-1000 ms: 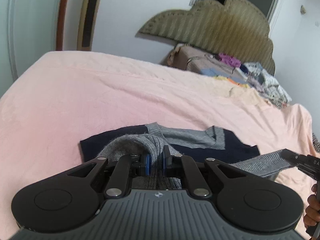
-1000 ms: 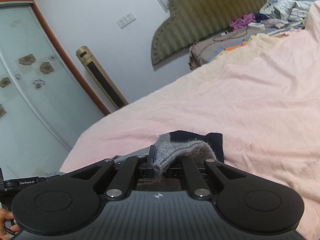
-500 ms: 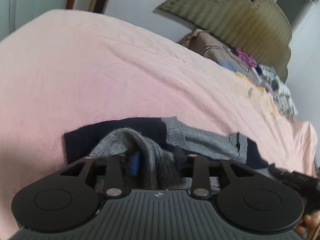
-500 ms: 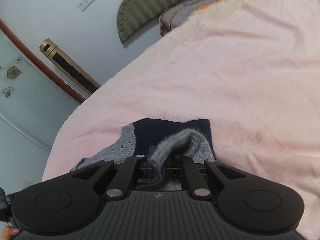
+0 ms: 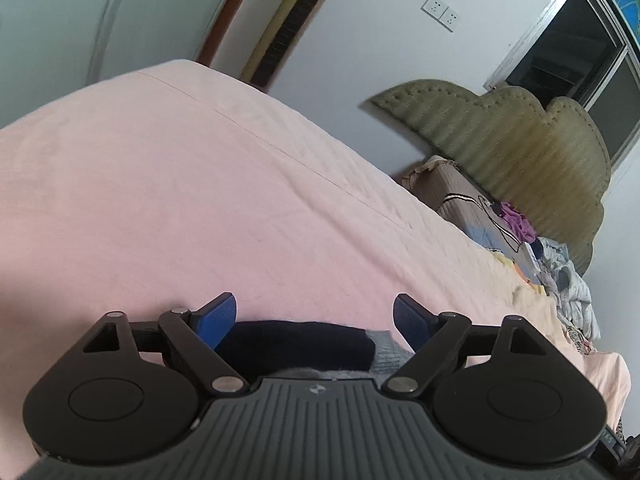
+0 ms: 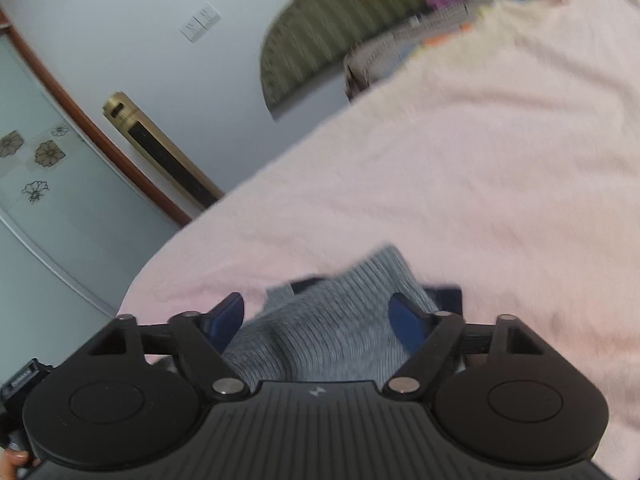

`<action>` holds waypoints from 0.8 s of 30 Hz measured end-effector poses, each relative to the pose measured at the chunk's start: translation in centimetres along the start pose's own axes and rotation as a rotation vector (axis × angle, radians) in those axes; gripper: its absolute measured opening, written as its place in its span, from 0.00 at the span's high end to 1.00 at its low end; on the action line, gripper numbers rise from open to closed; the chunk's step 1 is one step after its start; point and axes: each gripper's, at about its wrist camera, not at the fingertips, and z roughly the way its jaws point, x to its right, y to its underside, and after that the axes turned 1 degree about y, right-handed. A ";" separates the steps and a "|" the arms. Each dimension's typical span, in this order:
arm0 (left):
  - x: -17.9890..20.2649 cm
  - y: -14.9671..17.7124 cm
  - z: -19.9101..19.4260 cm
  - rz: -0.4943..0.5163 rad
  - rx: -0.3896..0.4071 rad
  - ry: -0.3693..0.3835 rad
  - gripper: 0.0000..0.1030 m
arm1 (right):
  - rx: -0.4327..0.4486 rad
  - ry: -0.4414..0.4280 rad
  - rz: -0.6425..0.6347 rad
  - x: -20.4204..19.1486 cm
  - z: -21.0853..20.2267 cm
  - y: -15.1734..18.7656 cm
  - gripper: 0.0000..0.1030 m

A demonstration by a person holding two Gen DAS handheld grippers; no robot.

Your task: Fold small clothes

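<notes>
Sweater (image 6: 332, 336), grey and navy, lying on pink bed (image 5: 200, 200). Left gripper (image 5: 316, 318) and right gripper (image 6: 316, 316): jaws opening wide, sweater between them, pads gripping nothing.

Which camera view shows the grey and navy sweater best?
The right wrist view: the sweater, though blurred, shows its grey knit and a navy edge. The left wrist view shows only a low strip of it behind the gripper body.

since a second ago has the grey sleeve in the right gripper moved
Yes. The grey sleeve was pinched and lifted; now it lies released over the navy body, nearer the pink sheet, between the opening jaws of the right gripper.
</notes>
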 end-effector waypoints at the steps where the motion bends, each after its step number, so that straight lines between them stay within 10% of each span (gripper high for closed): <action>1: 0.2 0.0 -0.2 0.026 -0.007 -0.011 0.18 | 0.003 0.011 -0.026 -0.4 0.0 -0.2 0.22; 14: 8.8 9.4 -1.9 0.986 -0.036 -0.107 0.07 | -0.125 0.031 -0.335 -6.3 -0.3 3.2 0.22; 20: 6.6 5.6 2.6 0.755 -0.017 -0.368 0.07 | -0.165 0.040 -0.328 -6.4 -0.1 4.7 0.22; 24: 3.4 2.1 1.2 0.513 -0.002 -0.398 0.03 | -0.162 0.054 -0.335 -6.0 -0.8 4.8 0.22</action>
